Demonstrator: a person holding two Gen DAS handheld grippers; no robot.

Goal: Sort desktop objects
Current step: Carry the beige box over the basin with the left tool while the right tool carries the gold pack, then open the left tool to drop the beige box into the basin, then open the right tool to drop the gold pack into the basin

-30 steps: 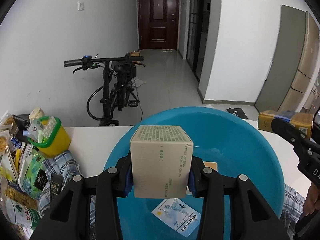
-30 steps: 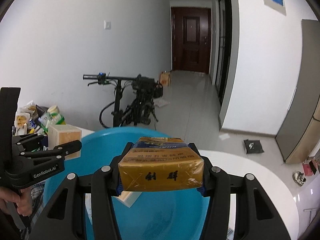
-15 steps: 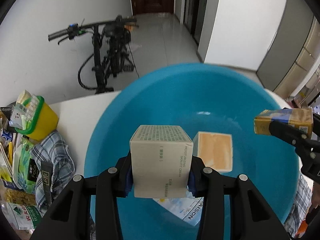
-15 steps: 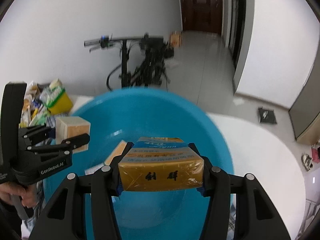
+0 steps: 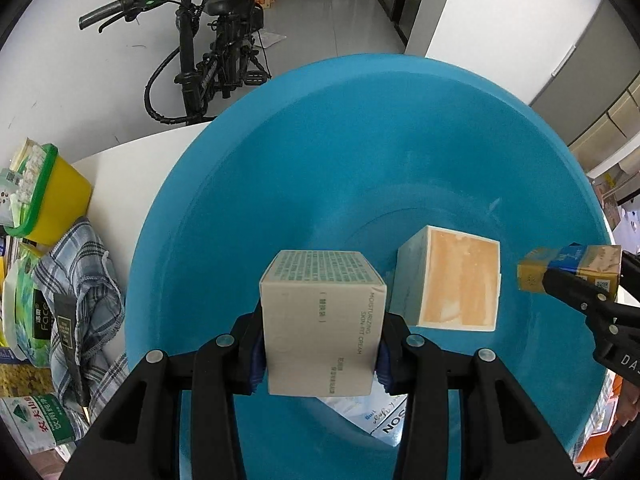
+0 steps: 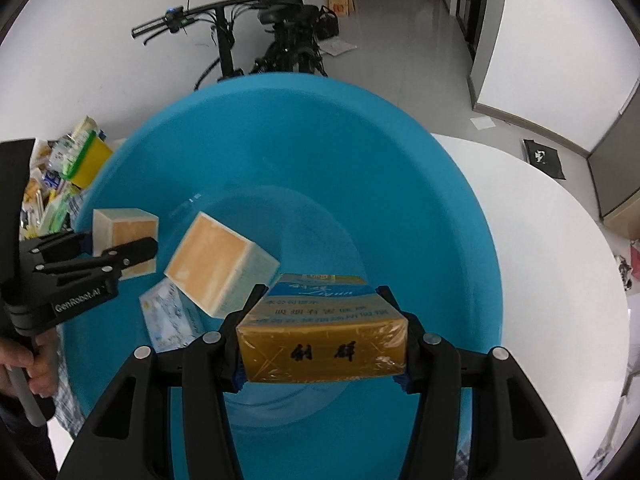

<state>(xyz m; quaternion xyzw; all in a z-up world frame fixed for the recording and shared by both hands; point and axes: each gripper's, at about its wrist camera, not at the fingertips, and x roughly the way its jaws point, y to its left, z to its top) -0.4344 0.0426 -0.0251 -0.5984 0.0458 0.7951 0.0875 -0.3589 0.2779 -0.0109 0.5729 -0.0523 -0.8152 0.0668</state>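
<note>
We hold a cream box [image 5: 322, 322] and a cigarette pack [image 6: 322, 344], one per hand-held gripper, over the blue basin [image 5: 320, 152]. Next, we judge, both need releasing inside.

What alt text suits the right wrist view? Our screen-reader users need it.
The right claw grips a gold cigarette pack above a blue basin holding a cream box and a blue packet. At left, the left claw holds another cream box.
</note>
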